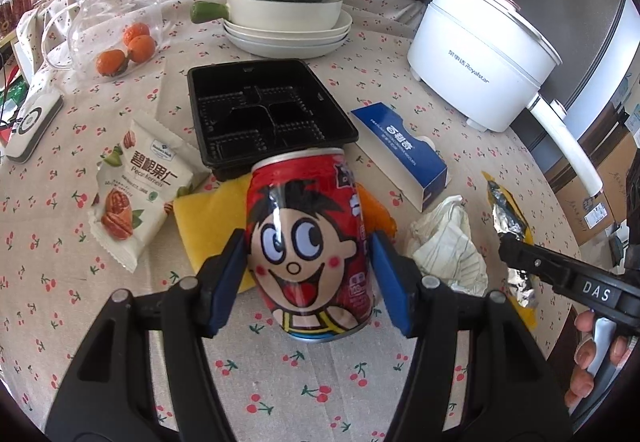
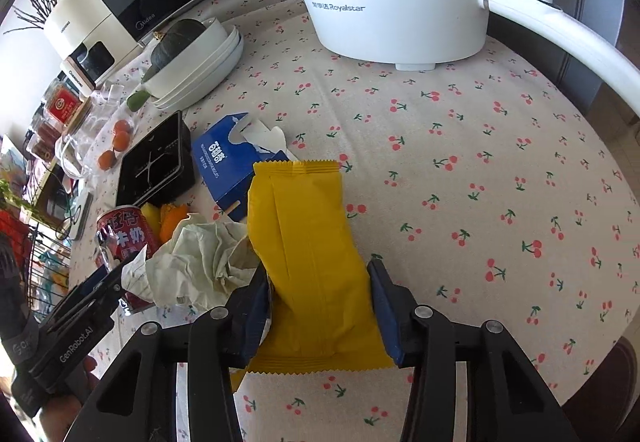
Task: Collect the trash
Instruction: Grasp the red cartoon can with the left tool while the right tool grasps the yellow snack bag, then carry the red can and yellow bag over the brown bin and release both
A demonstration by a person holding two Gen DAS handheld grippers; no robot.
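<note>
My left gripper [image 1: 308, 278] is shut on a red drink can [image 1: 308, 242] with a cartoon face, its blue pads pressed to both sides. The can [image 2: 124, 238] also shows in the right wrist view. My right gripper [image 2: 318, 302] is shut on a yellow snack wrapper [image 2: 308, 242] with a foil inside [image 1: 506, 218]. A crumpled white tissue [image 1: 448, 242] lies between the two grippers on the cherry-print tablecloth [image 2: 480, 182]. A black plastic meal tray [image 1: 268, 114] sits behind the can. A pecan snack packet [image 1: 136, 186] lies to the left. Orange peel [image 2: 174, 220] and a yellow wrapper lie under the can.
A blue tissue box [image 1: 404, 154] lies right of the tray. A white Royalstar electric pot [image 1: 480, 54] stands at the back right. Stacked white dishes with a green squash [image 1: 284, 14], a glass jar with oranges [image 1: 120, 30], a remote [image 1: 32, 126] and appliances line the back.
</note>
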